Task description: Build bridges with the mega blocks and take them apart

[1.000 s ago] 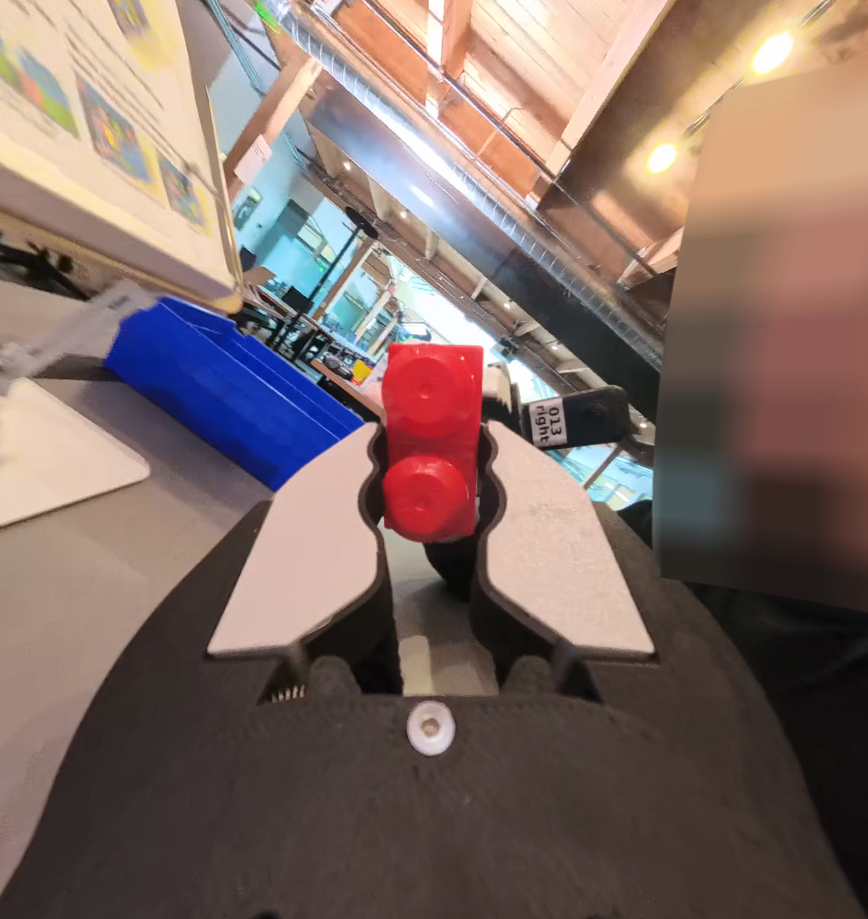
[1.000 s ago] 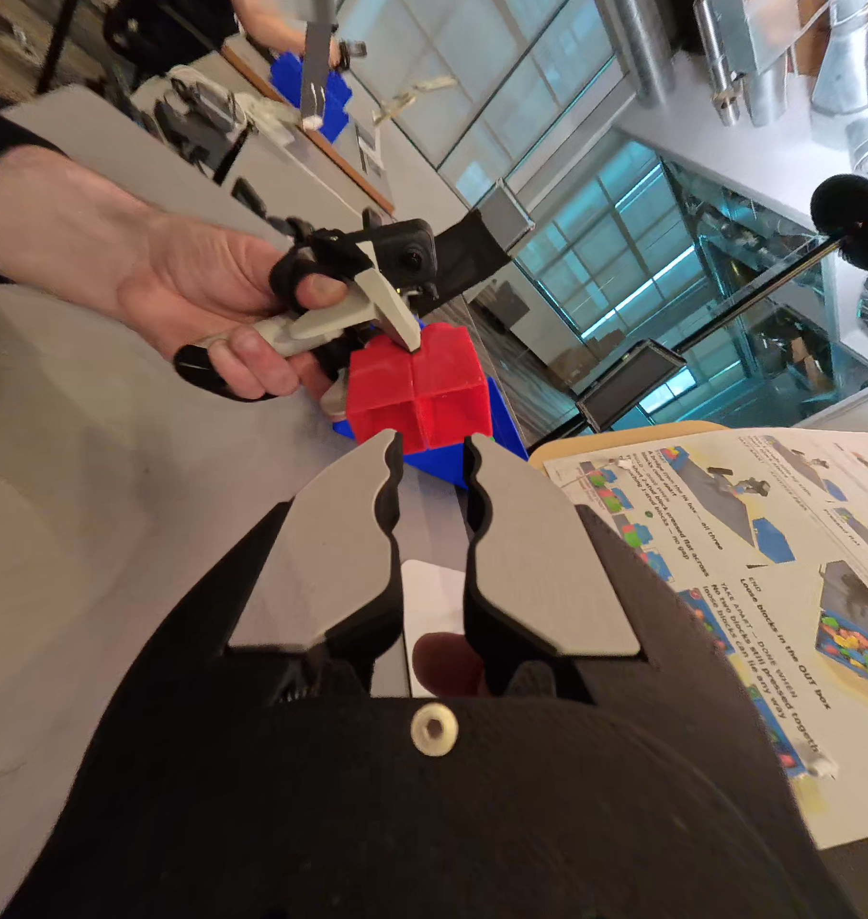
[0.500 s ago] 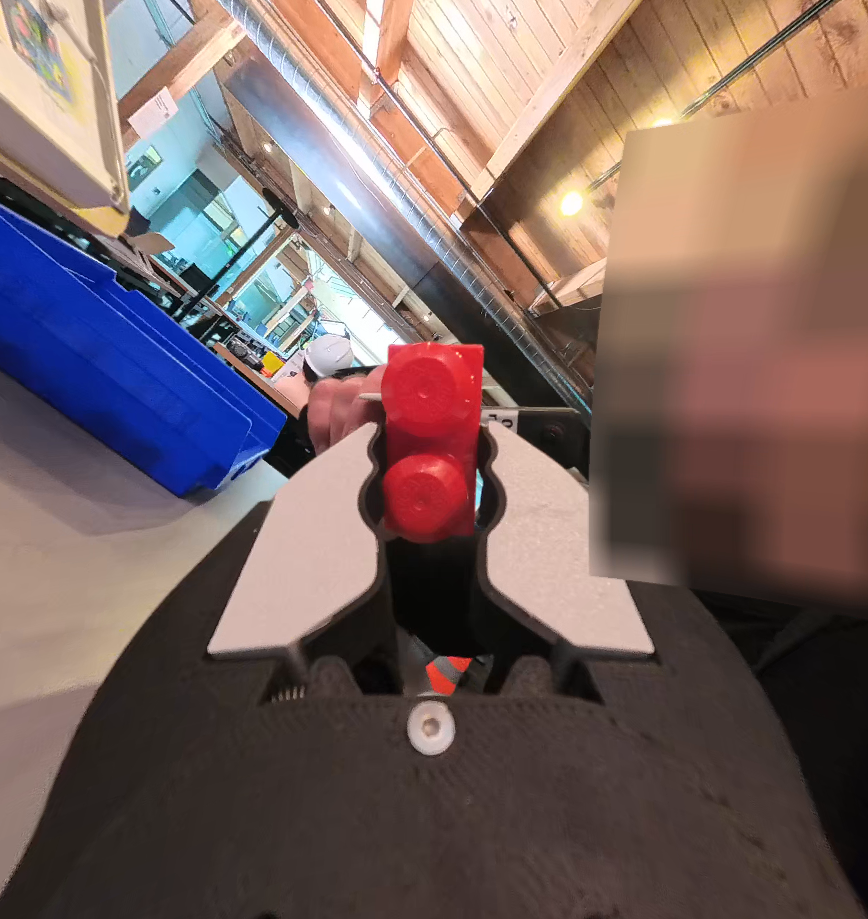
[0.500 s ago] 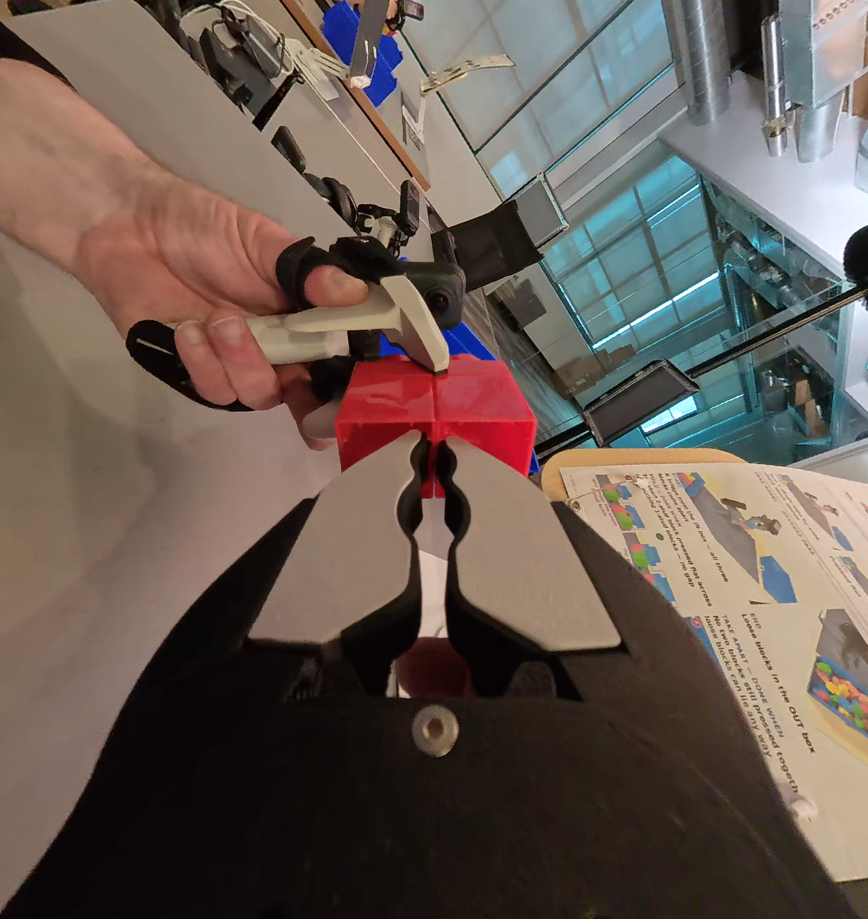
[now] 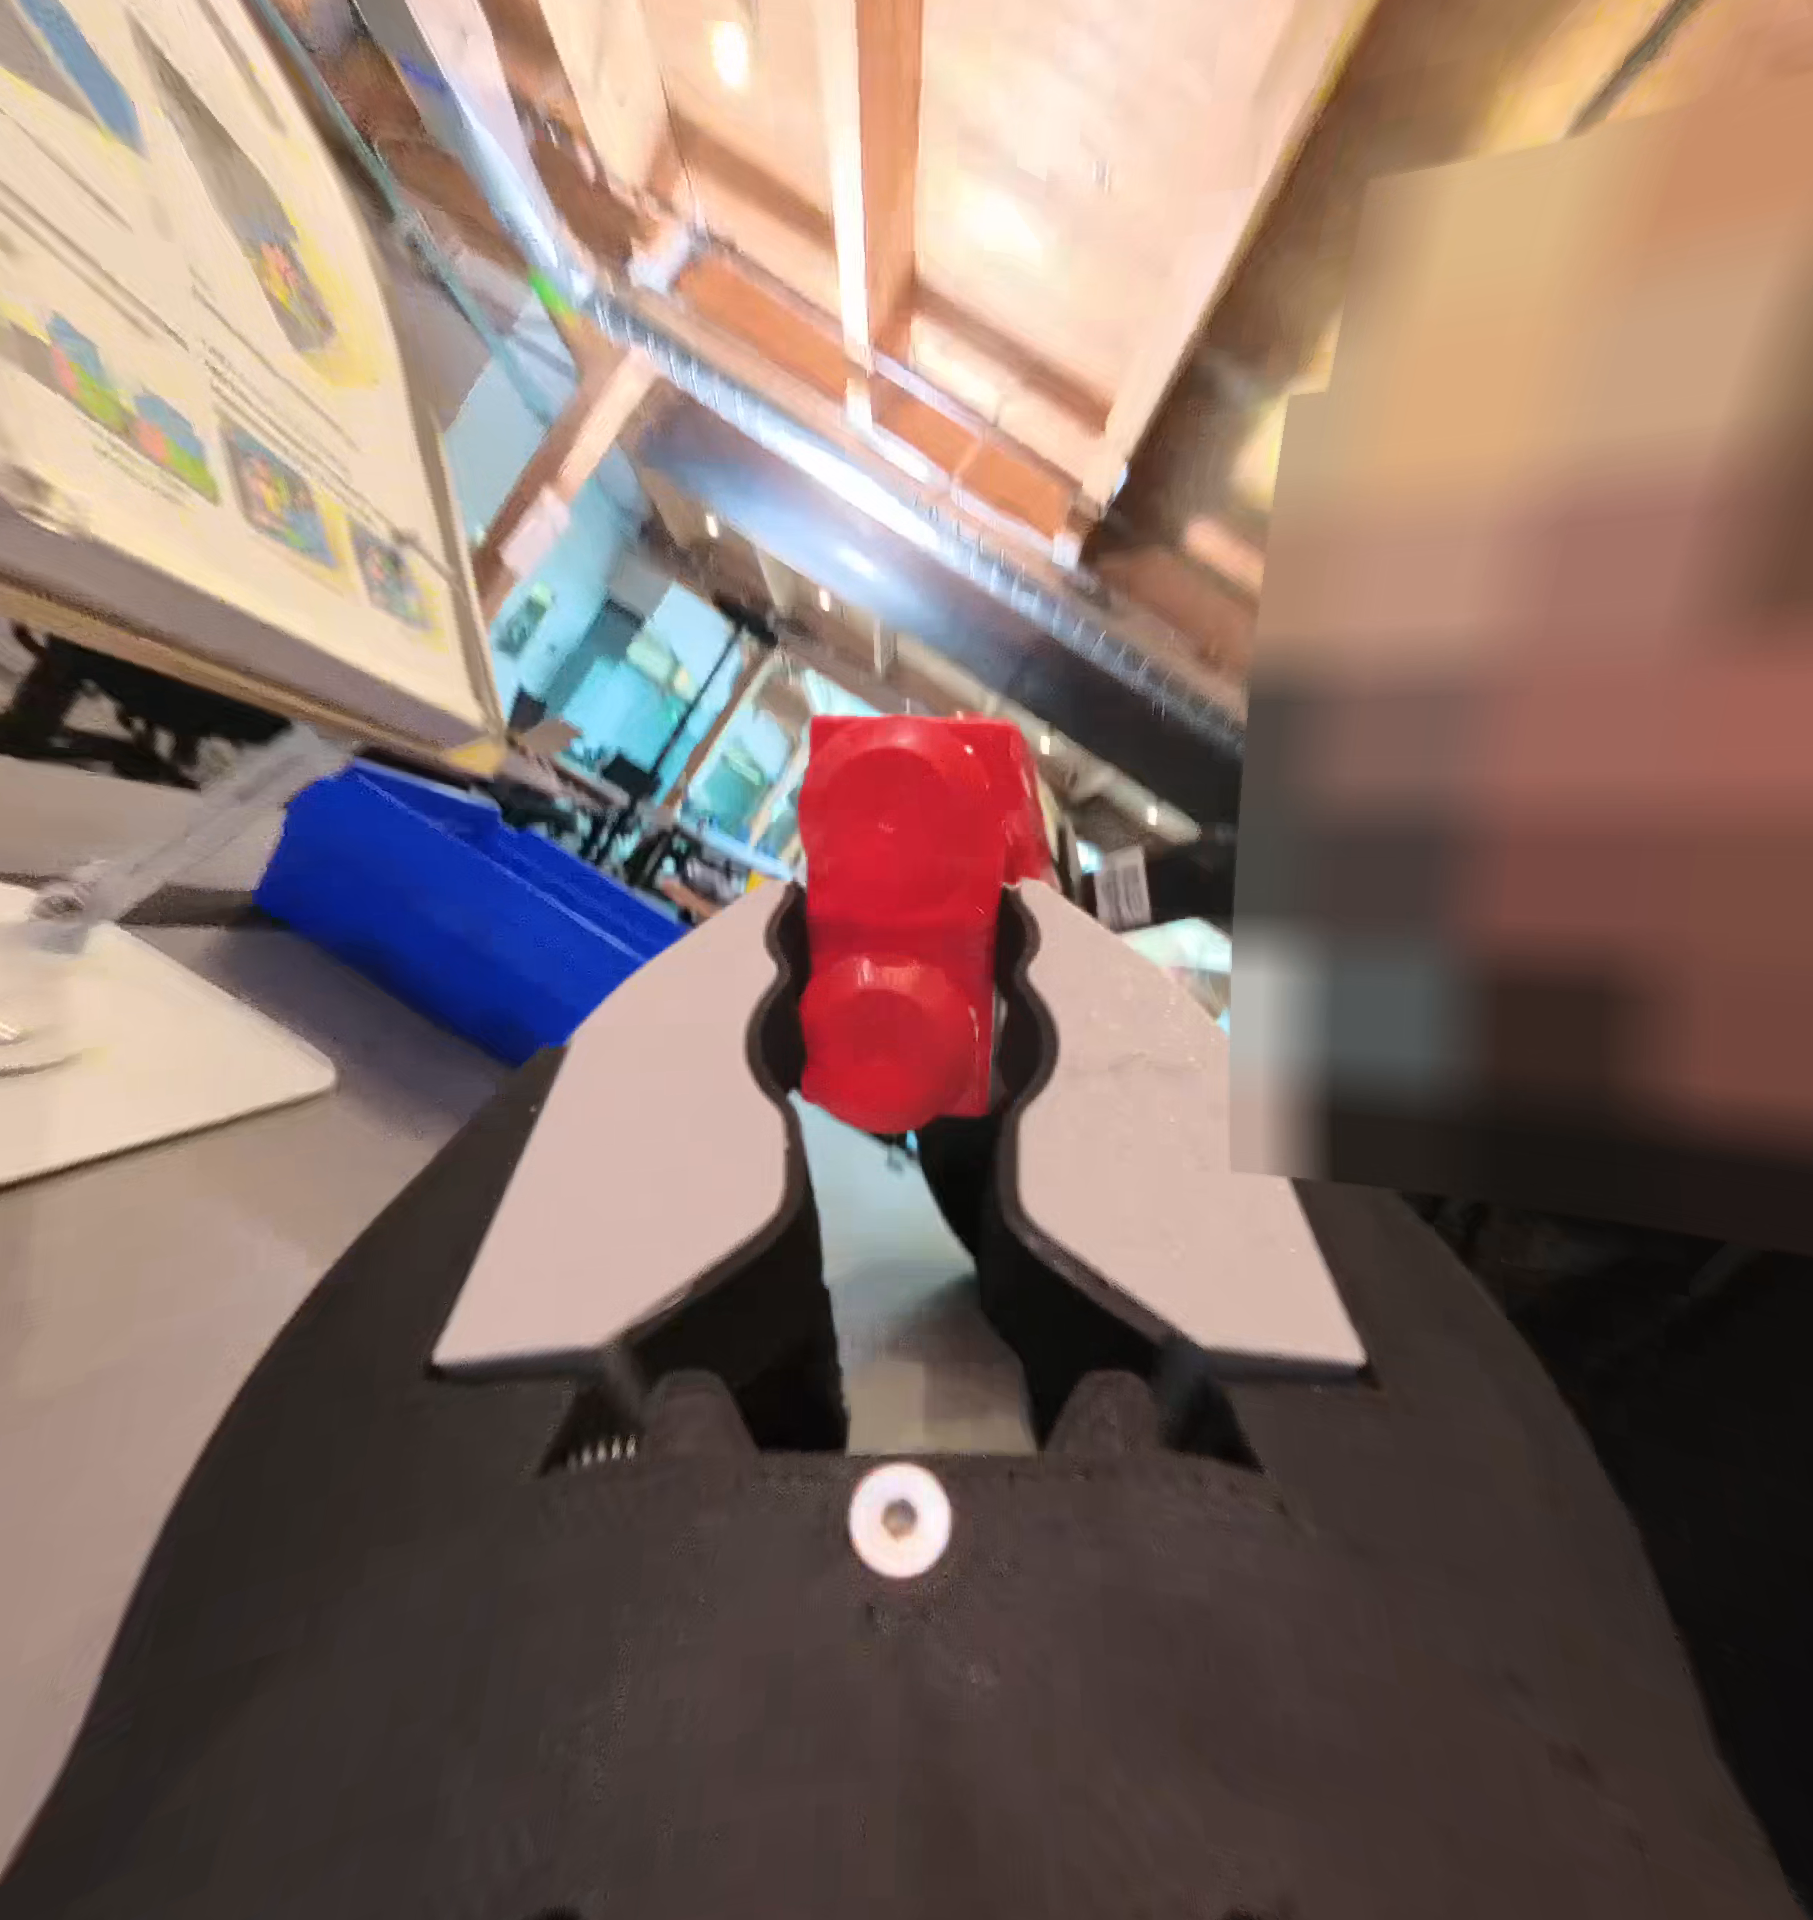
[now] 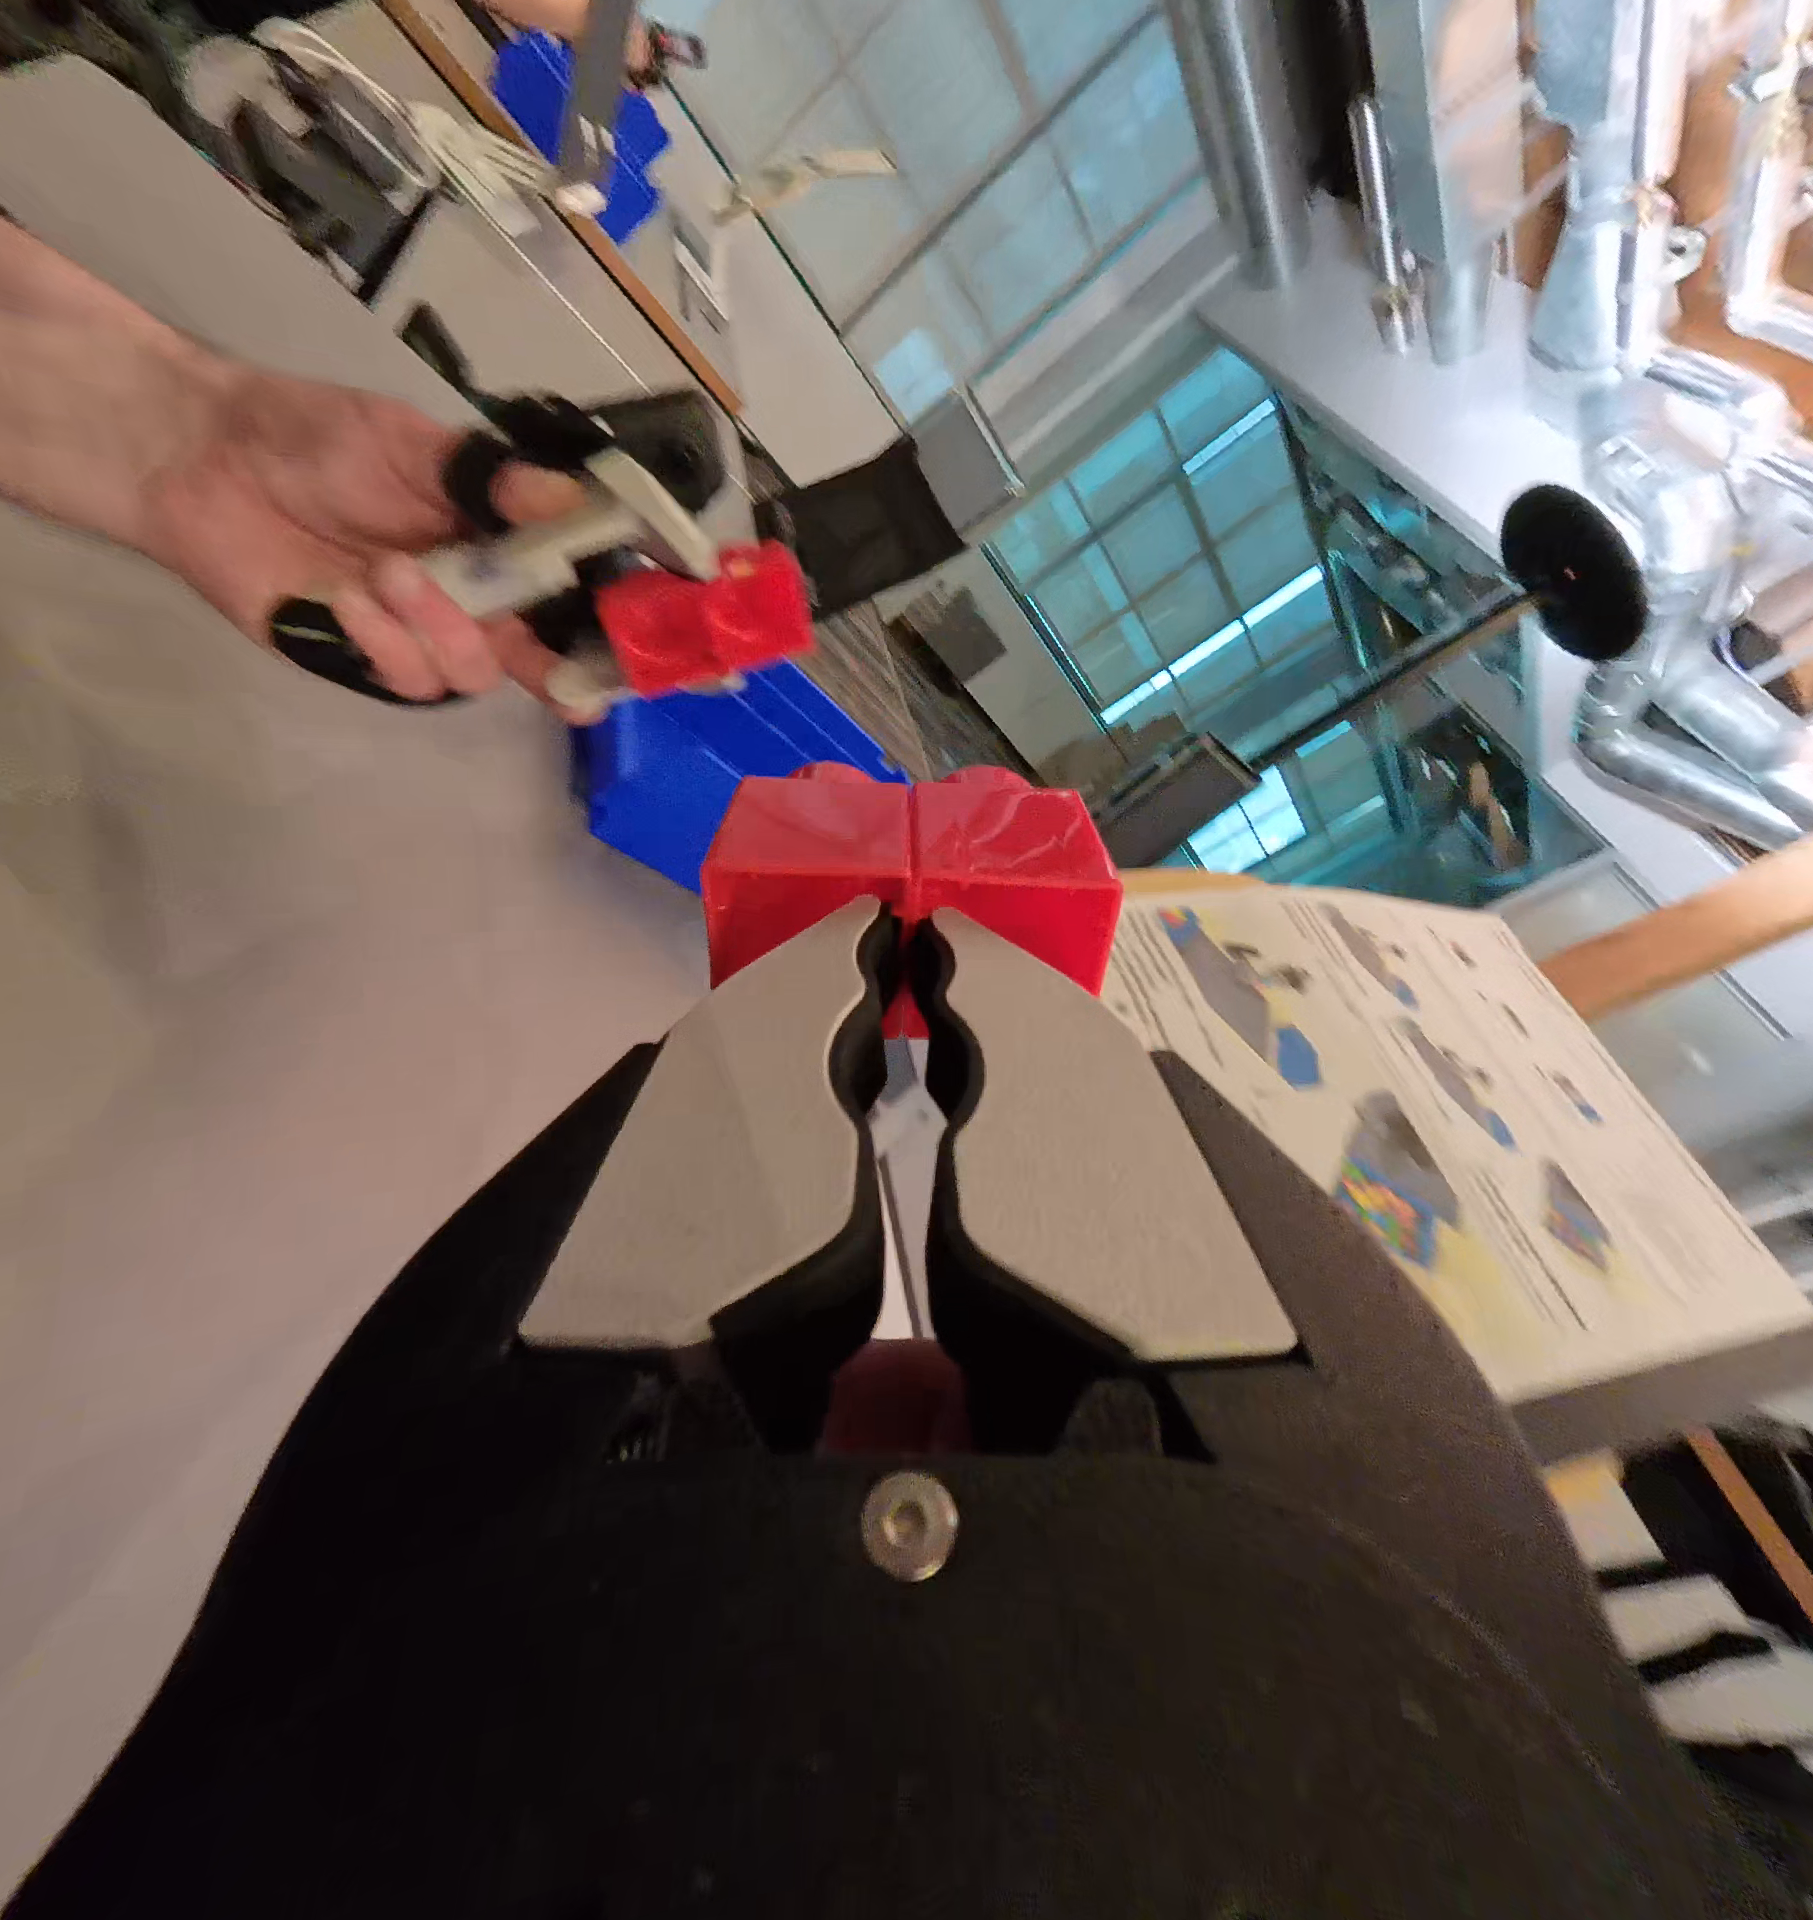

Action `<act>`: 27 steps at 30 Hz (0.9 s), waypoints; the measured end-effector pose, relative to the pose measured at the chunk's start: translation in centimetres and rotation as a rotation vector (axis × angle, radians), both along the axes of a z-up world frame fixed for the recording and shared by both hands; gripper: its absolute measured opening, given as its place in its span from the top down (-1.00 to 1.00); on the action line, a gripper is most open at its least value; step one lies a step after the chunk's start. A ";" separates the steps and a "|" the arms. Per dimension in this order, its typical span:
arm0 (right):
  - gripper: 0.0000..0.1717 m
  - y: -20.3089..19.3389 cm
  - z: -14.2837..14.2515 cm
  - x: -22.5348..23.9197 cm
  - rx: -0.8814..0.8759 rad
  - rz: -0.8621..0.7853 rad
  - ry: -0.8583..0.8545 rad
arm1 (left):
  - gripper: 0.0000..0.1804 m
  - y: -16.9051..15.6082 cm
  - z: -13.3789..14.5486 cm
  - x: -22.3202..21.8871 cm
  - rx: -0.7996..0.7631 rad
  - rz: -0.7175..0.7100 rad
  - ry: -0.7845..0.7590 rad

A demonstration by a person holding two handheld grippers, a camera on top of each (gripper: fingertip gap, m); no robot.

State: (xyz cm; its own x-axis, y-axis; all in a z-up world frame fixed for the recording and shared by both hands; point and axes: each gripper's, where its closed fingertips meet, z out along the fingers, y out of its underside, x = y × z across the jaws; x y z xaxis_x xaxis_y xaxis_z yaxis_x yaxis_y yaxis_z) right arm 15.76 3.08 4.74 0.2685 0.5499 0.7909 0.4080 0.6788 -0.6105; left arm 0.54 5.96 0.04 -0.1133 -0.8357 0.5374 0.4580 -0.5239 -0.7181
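Observation:
In the left wrist view my left gripper (image 5: pixel 897 896) is shut on a red mega block (image 5: pixel 902 810). Its two studs face the camera and both pads press its sides. In the right wrist view my right gripper (image 6: pixel 904 914) is shut on the thin middle rib of a second red block (image 6: pixel 912 842), whose hollow underside faces me. Farther off in that view, the left gripper (image 6: pixel 663 623), held by a hand (image 6: pixel 289 520), carries its own red block (image 6: pixel 710 629) up and to the left. The two blocks are apart, both above the grey table (image 6: pixel 206 1039).
A blue bin (image 6: pixel 673 769) stands on the table behind the blocks and also shows in the left wrist view (image 5: pixel 445 914). A printed instruction sheet on a board (image 6: pixel 1401 1122) lies to the right. A white flat piece (image 5: pixel 81 1049) lies at the left. Tip to tip, the grippers are about 20 centimeters apart.
The right gripper closed on the rib of the nearer red block while it was joined to the left one. The two red blocks have since come apart, with the left gripper drawn away.

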 end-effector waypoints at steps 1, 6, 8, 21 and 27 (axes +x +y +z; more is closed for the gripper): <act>0.98 0.7 0.4 1.4 0.002 -0.033 0.001 | 0.62 -0.8 -0.3 1.1 0.015 -0.031 0.043; 0.97 7.5 -0.6 9.0 -0.097 -0.305 -0.035 | 0.62 -0.1 -0.9 1.7 -0.013 -0.032 0.037; 0.97 10.5 -1.5 13.0 -0.157 -0.441 -0.034 | 0.62 -0.4 -1.1 1.7 0.012 -0.027 0.079; 0.41 19.7 -13.4 29.1 -0.780 -1.028 0.062 | 0.62 0.1 -3.3 3.8 -0.076 -0.093 0.114; 0.56 16.9 -5.9 22.4 -0.534 -0.839 0.087 | 0.62 0.0 -3.8 4.7 -0.054 -0.087 0.164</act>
